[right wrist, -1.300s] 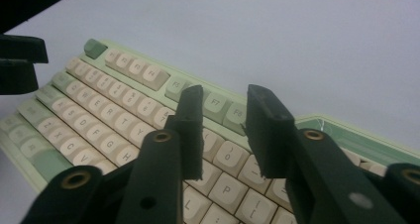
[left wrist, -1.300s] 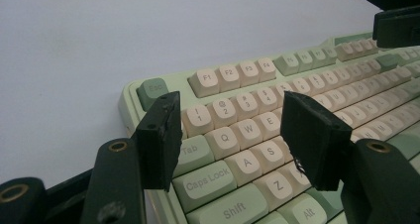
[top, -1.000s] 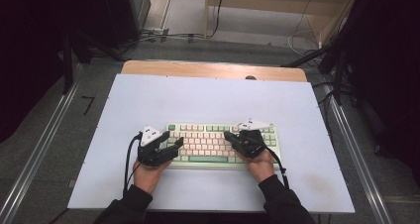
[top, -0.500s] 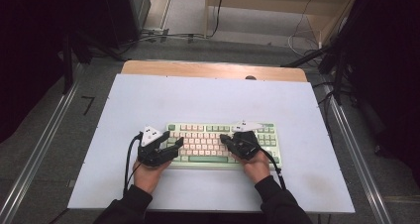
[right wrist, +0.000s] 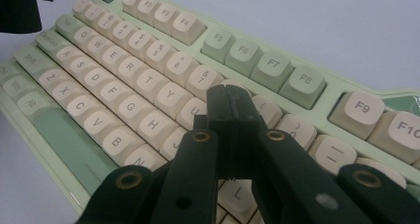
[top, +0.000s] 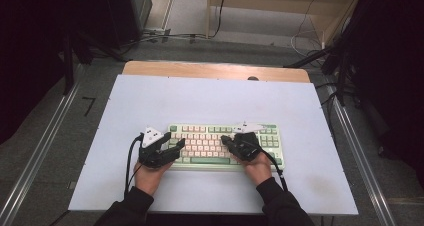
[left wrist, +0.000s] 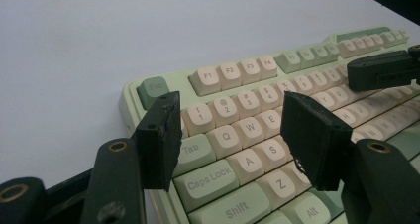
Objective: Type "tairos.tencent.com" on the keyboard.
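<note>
A pale green keyboard [top: 210, 131] with cream keys lies on the white table [top: 215, 96], near its front edge. My left gripper [top: 179, 145] hovers over the keyboard's left end, open. In the left gripper view its jaws [left wrist: 230, 130] stand apart above the Q, W, A and S keys [left wrist: 237, 135], with nothing between them. My right gripper [top: 224, 139] is over the keyboard's middle, shut on nothing. In the right gripper view its closed tip [right wrist: 229, 92] sits over the keys to the right of U [right wrist: 194, 111]. Whether it presses a key I cannot tell.
The white table has bare surface behind and on both sides of the keyboard. A wooden strip [top: 210, 70] runs along its far edge. Metal rails [top: 40, 151] flank the table, and cables [top: 310, 26] lie on the floor beyond it.
My right gripper has shifted slightly to the left over the keyboard. The left gripper has stayed where it was.
</note>
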A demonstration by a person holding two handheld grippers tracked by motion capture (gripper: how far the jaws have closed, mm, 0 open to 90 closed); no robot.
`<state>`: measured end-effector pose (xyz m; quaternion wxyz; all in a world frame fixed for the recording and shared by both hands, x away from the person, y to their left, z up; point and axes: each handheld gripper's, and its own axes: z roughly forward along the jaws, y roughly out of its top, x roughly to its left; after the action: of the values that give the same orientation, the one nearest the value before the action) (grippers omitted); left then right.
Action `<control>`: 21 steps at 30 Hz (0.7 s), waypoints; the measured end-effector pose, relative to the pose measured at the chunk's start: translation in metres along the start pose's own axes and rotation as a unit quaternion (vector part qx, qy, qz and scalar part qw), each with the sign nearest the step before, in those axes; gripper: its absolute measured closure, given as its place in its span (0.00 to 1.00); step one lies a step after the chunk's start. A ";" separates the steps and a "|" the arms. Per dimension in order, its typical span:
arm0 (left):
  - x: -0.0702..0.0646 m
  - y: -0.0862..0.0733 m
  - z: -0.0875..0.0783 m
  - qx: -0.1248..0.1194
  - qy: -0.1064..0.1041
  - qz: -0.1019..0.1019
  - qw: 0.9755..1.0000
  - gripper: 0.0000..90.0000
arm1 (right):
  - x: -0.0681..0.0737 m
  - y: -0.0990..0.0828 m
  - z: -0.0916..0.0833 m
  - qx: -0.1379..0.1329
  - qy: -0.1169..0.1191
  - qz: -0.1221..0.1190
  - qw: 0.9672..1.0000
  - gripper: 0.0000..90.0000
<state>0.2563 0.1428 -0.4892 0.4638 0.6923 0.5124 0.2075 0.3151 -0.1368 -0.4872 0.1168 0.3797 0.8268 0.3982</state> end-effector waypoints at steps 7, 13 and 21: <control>0.000 0.000 0.000 0.000 0.000 0.001 1.000 0.46 | 0.000 0.000 0.000 0.000 -0.001 0.000 1.000 0.97; 0.000 0.000 0.000 0.000 0.000 0.000 1.000 0.46 | 0.000 0.000 0.001 0.001 0.001 -0.002 1.000 0.97; 0.000 0.000 0.001 0.001 0.000 0.000 1.000 0.46 | 0.000 0.002 -0.003 0.001 0.000 -0.001 1.000 0.97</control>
<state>0.2567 0.1423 -0.4895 0.4636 0.6928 0.5121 0.2071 0.3149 -0.1380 -0.4835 0.1167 0.3788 0.8277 0.3972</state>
